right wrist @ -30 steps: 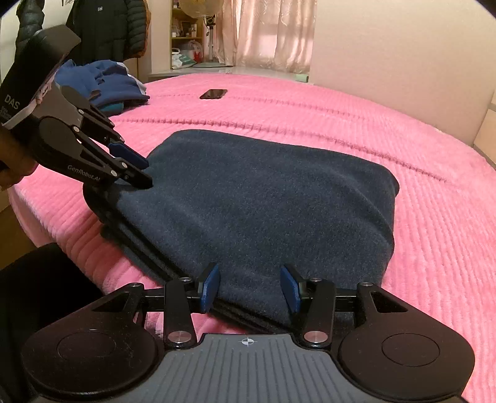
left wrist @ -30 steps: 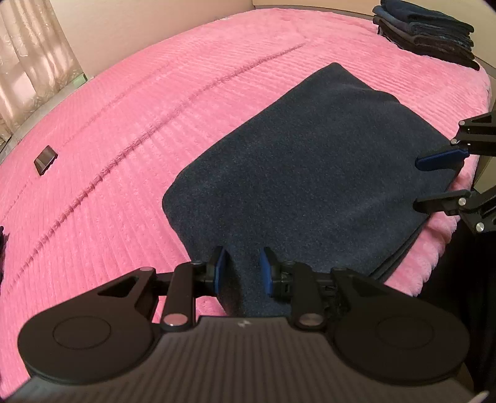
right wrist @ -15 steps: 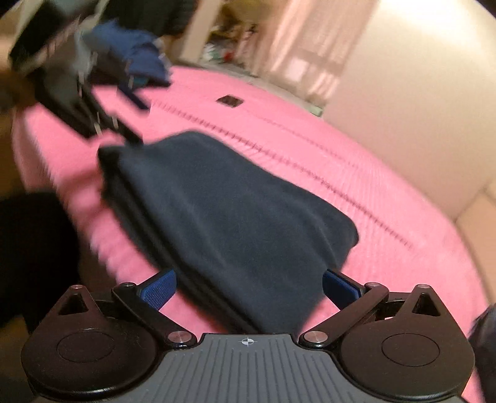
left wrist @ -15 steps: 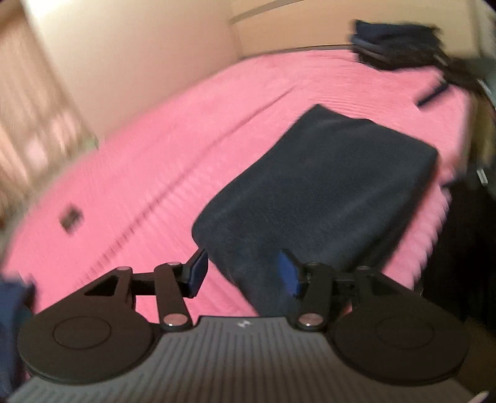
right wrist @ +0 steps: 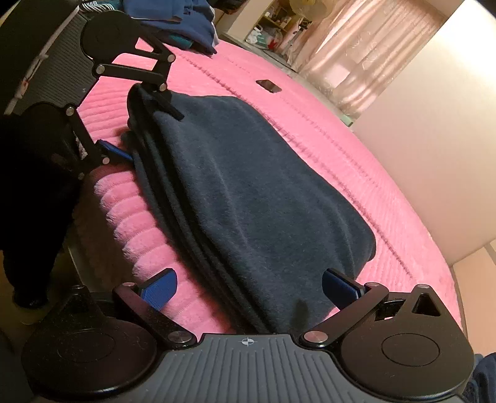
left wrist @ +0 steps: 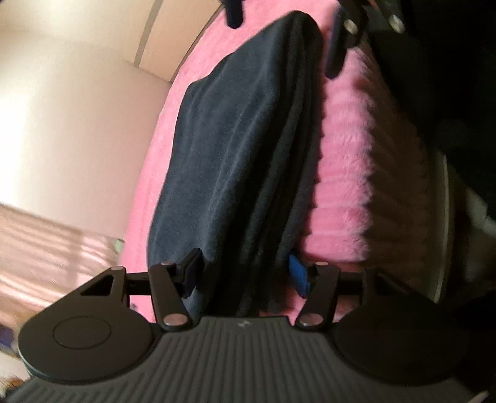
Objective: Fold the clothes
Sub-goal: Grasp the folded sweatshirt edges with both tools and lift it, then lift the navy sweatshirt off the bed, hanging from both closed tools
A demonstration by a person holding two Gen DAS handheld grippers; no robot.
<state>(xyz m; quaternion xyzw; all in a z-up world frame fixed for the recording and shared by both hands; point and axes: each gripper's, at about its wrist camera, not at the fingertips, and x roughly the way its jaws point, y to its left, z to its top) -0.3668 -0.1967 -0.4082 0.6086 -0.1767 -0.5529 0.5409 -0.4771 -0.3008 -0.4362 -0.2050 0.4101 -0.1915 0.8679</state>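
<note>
A folded dark navy garment [right wrist: 248, 192] lies in a thick stack near the edge of the pink bedspread [right wrist: 341, 130]. My right gripper [right wrist: 251, 285] stands wide open, its blue pads on either side of the garment's near end without pressing it. My left gripper [right wrist: 145, 135] is at the far end, rolled on its side, with one finger above the stack and a blue pad low beside it. In the left wrist view the left gripper [left wrist: 245, 269] has its jaws opening with the garment [left wrist: 235, 148] between them. The right gripper [left wrist: 283, 31] shows at the top.
A dark phone [right wrist: 268, 86] lies on the bed farther back. A heap of blue clothes [right wrist: 183, 28] sits at the bed's far left corner. A person's dark clothing [right wrist: 31, 186] fills the space beside the bed edge [left wrist: 356, 155]. Curtains and a plain wall are behind.
Both grippers rolled sideways. The left one swung down to the garment's end and widened from nearly shut. The right one opened from half to full width around the other end.
</note>
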